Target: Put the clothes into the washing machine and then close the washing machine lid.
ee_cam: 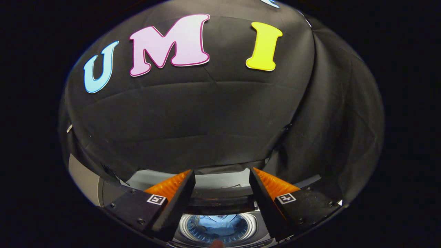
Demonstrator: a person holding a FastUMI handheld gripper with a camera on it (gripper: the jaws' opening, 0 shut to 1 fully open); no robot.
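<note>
My gripper (221,172) is open, its two fingers spread wide with nothing between them, and it hangs above the washing machine. Below and between the fingers I see the machine's round drum opening (217,228) with a light blue garment (220,223) lying inside it. The raised lid (220,199) stands as a dark band just behind the opening, between the fingers. Beyond the fingertips lies the pale back panel of the machine (220,181).
The black cloth wall (206,120) of the booth hangs close behind the machine and folds round on the right side (337,131). A grey part of the machine's body (82,179) shows past the left finger.
</note>
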